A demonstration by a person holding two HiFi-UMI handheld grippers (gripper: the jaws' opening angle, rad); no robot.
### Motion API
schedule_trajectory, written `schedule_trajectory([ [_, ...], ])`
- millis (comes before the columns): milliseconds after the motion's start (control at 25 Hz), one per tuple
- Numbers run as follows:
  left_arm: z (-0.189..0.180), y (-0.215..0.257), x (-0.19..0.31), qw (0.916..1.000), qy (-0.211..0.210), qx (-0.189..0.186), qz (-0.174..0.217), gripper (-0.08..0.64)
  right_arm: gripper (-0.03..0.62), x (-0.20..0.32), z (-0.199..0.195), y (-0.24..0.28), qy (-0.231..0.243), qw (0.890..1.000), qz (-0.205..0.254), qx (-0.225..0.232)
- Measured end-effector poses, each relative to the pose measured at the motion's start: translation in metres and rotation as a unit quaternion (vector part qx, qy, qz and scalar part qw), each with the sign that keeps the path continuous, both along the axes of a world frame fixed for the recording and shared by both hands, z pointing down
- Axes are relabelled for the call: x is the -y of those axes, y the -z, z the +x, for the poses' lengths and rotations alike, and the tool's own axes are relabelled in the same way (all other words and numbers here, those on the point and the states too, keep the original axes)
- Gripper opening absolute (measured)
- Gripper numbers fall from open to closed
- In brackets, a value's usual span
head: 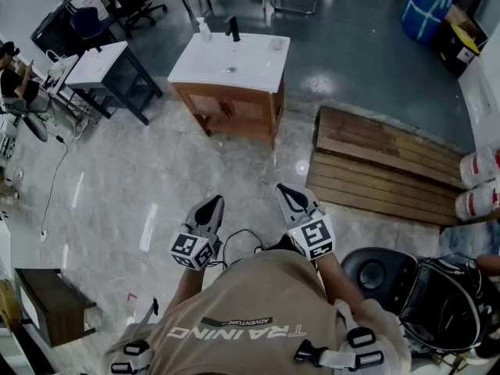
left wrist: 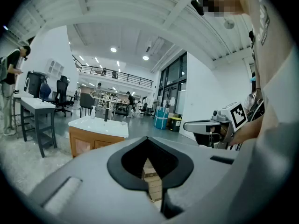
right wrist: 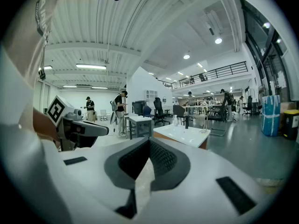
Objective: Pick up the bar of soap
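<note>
Head view puts two tools nearest, held close to the person's torso: the left gripper point(head: 209, 208) and the right gripper point(head: 293, 198). Each has its jaws pressed together on nothing, and both gripper views show the pads meeting with only background behind them. Beyond them lies bare marbled floor, with one wooden pallet point(head: 383, 162) to the right and two white buckets point(head: 478, 184) at its right end. Farther off stands one wooden vanity point(head: 234, 112) with a white basin top, well apart from both grippers. On that top are one black faucet point(head: 233, 28) and one pump bottle point(head: 204, 28) along the far edge. One small pale block point(head: 275, 44) sits at the far right corner, and it is most likely the bar of soap, though too small to be sure. Such a bar should be light and stiff but slick, so it is best pinched squarely across its narrow sides, low down, with both pads flat. One table point(head: 101, 65) stands left of the vanity.
</note>
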State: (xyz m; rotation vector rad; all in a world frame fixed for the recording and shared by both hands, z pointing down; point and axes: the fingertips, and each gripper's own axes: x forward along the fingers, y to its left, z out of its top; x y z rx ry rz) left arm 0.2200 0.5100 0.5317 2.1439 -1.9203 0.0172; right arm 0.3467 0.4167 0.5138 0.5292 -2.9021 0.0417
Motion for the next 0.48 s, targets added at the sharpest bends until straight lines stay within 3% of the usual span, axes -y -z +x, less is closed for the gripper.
schedule_trajectory([
  [240,-0.011,-0.015,-0.004,0.9998,-0.006,-0.017,-0.005,-0.008,0.005,-0.010,-0.009,-0.013,0.004,1.000,-0.014,-0.020],
  [480,-0.020,-0.010,0.032,0.9998,-0.013,-0.014,-0.003,-0.008,0.005,0.019,-0.011,-0.007,-0.009,1.000,-0.013,-0.012],
])
